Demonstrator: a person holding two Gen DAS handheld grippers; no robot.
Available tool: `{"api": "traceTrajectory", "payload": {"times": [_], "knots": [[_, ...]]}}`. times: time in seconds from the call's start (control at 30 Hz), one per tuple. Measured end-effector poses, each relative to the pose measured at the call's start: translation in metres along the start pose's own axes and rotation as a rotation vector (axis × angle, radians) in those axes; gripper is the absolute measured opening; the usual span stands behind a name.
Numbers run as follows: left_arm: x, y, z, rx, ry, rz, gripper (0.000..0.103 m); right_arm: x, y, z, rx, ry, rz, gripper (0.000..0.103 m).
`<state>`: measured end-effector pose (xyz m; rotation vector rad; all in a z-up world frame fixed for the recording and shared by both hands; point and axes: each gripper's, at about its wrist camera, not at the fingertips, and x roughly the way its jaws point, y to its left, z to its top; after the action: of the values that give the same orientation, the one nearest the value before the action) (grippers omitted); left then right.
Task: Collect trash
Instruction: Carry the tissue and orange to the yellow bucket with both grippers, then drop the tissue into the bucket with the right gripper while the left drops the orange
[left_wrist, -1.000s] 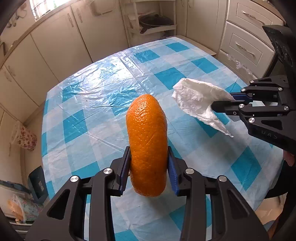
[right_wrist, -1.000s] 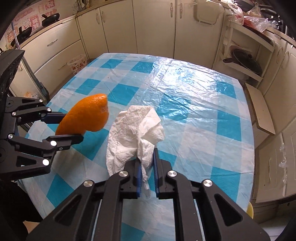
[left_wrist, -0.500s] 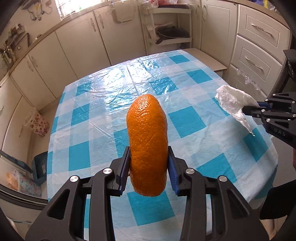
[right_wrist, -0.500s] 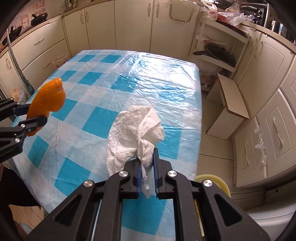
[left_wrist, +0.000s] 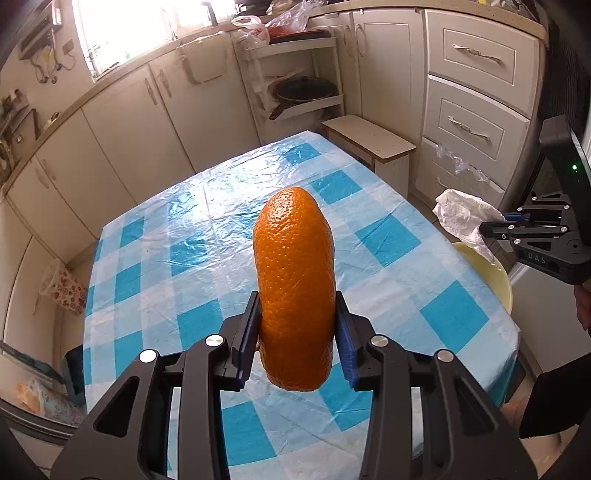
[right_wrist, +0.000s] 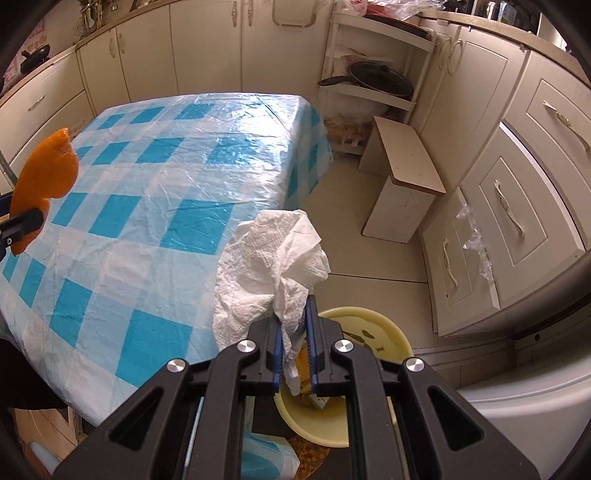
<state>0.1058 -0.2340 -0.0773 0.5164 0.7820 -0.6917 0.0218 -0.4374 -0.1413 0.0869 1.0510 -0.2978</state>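
The right gripper (right_wrist: 293, 354), closed on the crumpled napkin (right_wrist: 267, 266), has moved off the table (right_wrist: 155, 192) to above the yellow bin (right_wrist: 388, 332), ready to drop, while the left gripper (left_wrist: 295, 354) clamps the orange peel (left_wrist: 295, 284).

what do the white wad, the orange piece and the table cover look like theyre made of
White wad: paper towel or tissue, matte, with embossed dimples and soft crumples.
Orange piece: citrus peel, by its pitted, slightly glossy skin.
Table cover: likely thin plastic sheeting over blue check, given its glare and sharp wrinkles.
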Motion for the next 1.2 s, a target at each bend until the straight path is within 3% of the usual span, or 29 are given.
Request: {"api": "traceTrajectory", "payload": {"times": [0.47,0.6,0.73,0.8,0.9,0.97,1.07,1.2], "knots": [[0.007,-0.048,0.018,0.04,-0.015,-0.054,0.036,0.006,-0.038,-0.02,0.047,0.05,-0.054,0.012],[0.006,-0.061,0.025,0.029,-0.026,-0.103,0.036,0.017,-0.049,-0.027,0.07,0.101,-0.073,0.017],[0.006,-0.077,0.032,0.008,-0.026,-0.178,0.036,0.028,-0.063,-0.035,0.111,0.144,-0.096,0.046],[0.009,-0.087,0.034,-0.005,-0.015,-0.22,0.036,0.025,-0.075,-0.036,0.154,0.136,-0.106,0.054],[0.015,-0.11,0.035,-0.013,0.016,-0.279,0.036,0.009,-0.097,-0.035,0.244,0.088,-0.096,0.056],[0.019,-0.134,0.035,0.002,0.033,-0.306,0.036,-0.01,-0.111,-0.031,0.321,0.019,-0.082,0.065],[0.03,-0.172,0.035,0.0,0.067,-0.36,0.036,-0.04,-0.129,-0.024,0.421,-0.094,-0.041,0.069],[0.074,-0.214,0.037,-0.088,0.188,-0.399,0.038,-0.078,-0.147,-0.02,0.507,-0.236,-0.026,0.075]]}}
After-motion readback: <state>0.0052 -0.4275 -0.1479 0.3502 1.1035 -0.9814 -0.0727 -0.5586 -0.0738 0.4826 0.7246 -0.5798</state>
